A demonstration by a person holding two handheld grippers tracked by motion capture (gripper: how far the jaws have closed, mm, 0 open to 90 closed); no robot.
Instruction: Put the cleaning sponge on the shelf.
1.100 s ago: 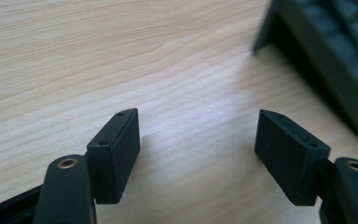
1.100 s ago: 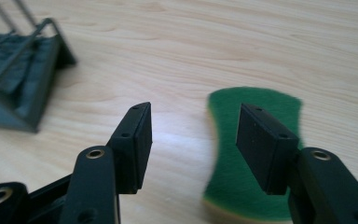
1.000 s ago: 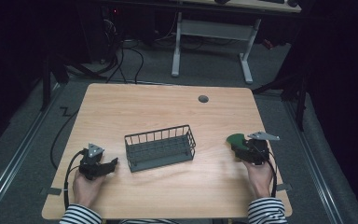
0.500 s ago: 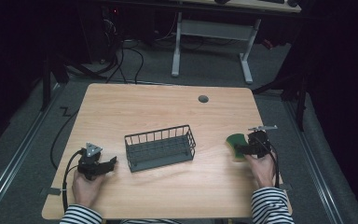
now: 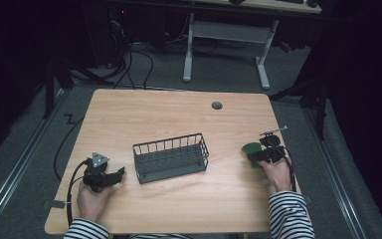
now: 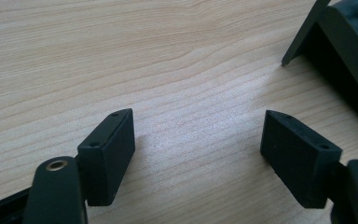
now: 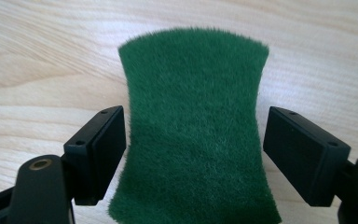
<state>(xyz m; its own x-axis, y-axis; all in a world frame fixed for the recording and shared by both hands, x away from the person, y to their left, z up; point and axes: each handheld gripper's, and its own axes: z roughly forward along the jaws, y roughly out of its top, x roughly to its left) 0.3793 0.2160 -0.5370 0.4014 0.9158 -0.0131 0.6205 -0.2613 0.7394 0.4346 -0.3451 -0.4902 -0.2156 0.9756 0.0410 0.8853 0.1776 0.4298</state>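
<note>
I sit at a light wooden table [image 5: 179, 114] with a claw in each hand. My right gripper [image 5: 254, 155] rests at the table's right side, and a green scouring sponge [image 7: 193, 130] lies flat on the wood between its jaws. Those jaws have just been opening: they stand apart, the right one clear of the sponge's edge, the left one at the other edge, where I cannot tell whether it touches. From above, the sponge shows as a green patch just left of that gripper's body.

My left gripper [image 5: 120, 174] rests on the near left part of the table, its jaws spread wide over bare wood with nothing between them.

Between my two hands, near the table's middle, stands a dark wire basket [image 5: 170, 158], long and low, with an open top. Nothing lies inside it. The sponge sits to its right, apart from it.
</note>
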